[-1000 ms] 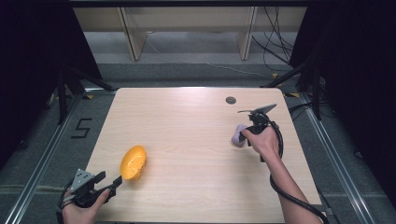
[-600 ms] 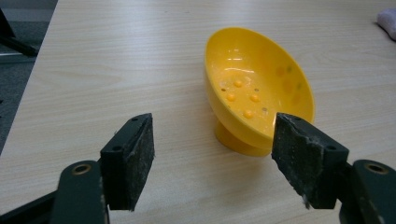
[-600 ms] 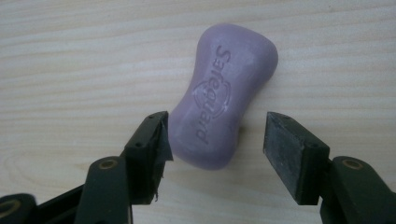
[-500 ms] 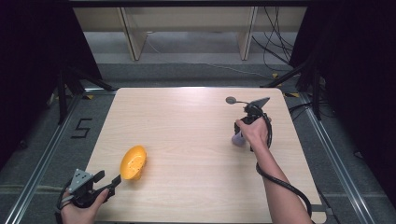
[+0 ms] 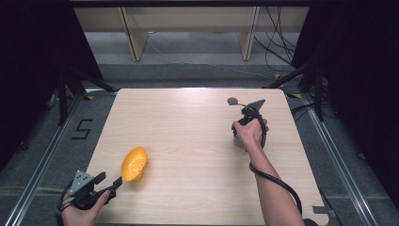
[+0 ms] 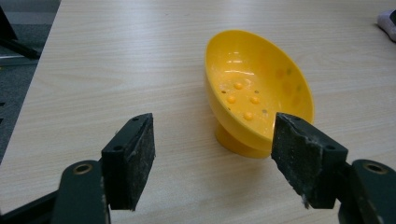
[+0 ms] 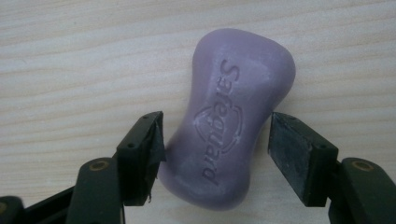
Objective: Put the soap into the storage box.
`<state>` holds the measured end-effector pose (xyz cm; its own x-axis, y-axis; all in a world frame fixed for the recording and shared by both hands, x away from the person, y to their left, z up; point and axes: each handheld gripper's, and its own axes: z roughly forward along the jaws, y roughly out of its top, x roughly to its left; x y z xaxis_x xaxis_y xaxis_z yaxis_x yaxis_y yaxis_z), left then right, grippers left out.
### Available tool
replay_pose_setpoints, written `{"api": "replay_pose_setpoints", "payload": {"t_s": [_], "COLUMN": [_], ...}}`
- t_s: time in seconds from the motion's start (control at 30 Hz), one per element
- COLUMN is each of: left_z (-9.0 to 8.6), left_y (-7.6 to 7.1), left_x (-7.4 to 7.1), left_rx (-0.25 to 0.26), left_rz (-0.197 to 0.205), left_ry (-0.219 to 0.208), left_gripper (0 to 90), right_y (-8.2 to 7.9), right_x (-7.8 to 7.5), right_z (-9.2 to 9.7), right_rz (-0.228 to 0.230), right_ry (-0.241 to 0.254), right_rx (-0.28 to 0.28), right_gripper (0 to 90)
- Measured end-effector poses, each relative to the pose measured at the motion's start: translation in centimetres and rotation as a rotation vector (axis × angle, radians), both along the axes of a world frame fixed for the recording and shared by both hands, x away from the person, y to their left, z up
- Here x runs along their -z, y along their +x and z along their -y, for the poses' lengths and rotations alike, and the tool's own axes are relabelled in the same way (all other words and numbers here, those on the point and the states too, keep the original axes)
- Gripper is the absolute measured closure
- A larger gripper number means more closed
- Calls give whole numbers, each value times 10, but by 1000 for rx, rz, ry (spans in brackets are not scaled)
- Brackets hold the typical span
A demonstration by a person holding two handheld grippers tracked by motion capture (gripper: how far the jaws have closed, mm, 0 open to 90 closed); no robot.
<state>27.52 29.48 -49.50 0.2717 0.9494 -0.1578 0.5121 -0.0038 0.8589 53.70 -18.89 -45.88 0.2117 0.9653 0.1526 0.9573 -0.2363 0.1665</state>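
Right gripper (image 7: pixel 212 140): jaws spread wide, straddling a purple waisted soap bar (image 7: pixel 231 126) stamped "Safeguard". Left pad looks to be touching or just off the bar's edge, can't tell which; right pad is apart from it, with bare wood showing between. Bar lies flat on the light wooden table (image 7: pixel 70 60), long axis running from the jaws toward 1 o'clock in the right gripper view.

High view: right gripper (image 5: pixel 238 139) is under the right hand (image 5: pixel 249 129) at about 2 o'clock on the table (image 5: pixel 188 122), pointing down at the surface. The soap (image 5: pixel 237 141) shows as a pale sliver at the hand's lower left. Grey triangular plate sticks up past the hand toward 12 o'clock; black cable loops back along the forearm. A small dark round disc (image 5: pixel 232 100) sits on the wood just beyond the gripper, near the far edge.

Left gripper (image 6: pixel 212 158): also spread wide, holding nothing. A glossy yellow plastic oval soap dish (image 6: pixel 254 93) on a short foot stands just ahead of the jaws, nearer the right-hand pad; inside are raised bumps and small holes. Not touching either pad.

High view: left gripper (image 5: pixel 115 183) in the left hand (image 5: pixel 84 207) at 7 o'clock, on the near-left corner, jaw tips just short of the yellow dish (image 5: pixel 133 164). Dish and soap are well apart, across the table from each other.
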Motion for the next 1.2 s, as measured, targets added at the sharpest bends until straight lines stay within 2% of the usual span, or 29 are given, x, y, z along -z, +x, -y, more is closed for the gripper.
{"api": "replay_pose_setpoints", "payload": {"t_s": [0.03,0.07,0.1,0.13,0.17,0.2,0.23,0.27,0.3,0.33,0.37,0.4,0.43,0.47,0.53,0.6,0.7,0.77,0.83,0.87,0.93,1.0,1.07,1.1,1.13,1.2], "left_z": [0,0,0,0,0,0,0,0,0,0,0,0,0,0,1,1,1,1,1,1,1,1,1,1,1,1], "left_y": [0,0,0,0,0,0,0,0,0,0,0,0,0,0,0,0,0,1,1,0,0,1,0,0,0,0], "left_x": [0,0,0,0,0,0,0,0,0,0,0,0,0,0,1,1,1,1,1,1,1,1,1,1,1,0], "left_rx": [1,1,1,1,1,0,0,-1,0,-2,-1,-2,-1,-1,-2,0,0,4,7,6,6,9,7,5,3,1], "left_rz": [0,-1,-1,0,0,1,1,-1,-1,-1,-3,-3,-3,-3,-2,-2,-4,-3,-2,-4,-3,1,2,-1,4,9], "left_ry": [1,1,2,3,4,3,4,4,3,5,6,5,5,5,5,4,5,3,9,10,11,9,9,13,7,2], "left_gripper": [297,297,297,297,298,297,297,298,298,298,298,298,298,299,299,299,300,300,301,301,302,302,303,304,305,307], "right_y": [1,1,1,1,2,4,6,8,8,9,10,10,11,11,12,11,12,11,10,9,9,8,8,8,7,7], "right_x": [1,1,2,2,3,2,3,4,3,6,7,8,8,10,10,12,10,8,8,9,10,10,9,9,10,10], "right_z": [1,-1,5,6,4,0,-1,2,-1,4,3,4,4,5,2,3,0,-4,-2,5,5,8,7,8,11,10], "right_rz": [2,4,25,12,7,-17,-13,-12,-31,-18,-25,-14,-30,-25,-30,-27,-37,-67,-66,-61,-50,-54,-66,-62,-41,-51], "right_ry": [-4,8,-26,-37,-31,-17,-12,-31,-7,-39,-35,-38,-33,-44,-39,-55,-57,-39,-47,-73,-64,-75,-60,-60,-80,-60], "right_rx": [-12,7,-73,-86,-78,-20,9,-22,7,-42,-19,-42,-38,-52,-35,-62,-65,-52,-86,-190,-205,-266,-264,-283,-342,-345], "right_gripper": [359,360,359,360,360,360,362,365,368,374,379,384,395,410,458,492,497,497,498,498,499,499,499,499,499,499]}}
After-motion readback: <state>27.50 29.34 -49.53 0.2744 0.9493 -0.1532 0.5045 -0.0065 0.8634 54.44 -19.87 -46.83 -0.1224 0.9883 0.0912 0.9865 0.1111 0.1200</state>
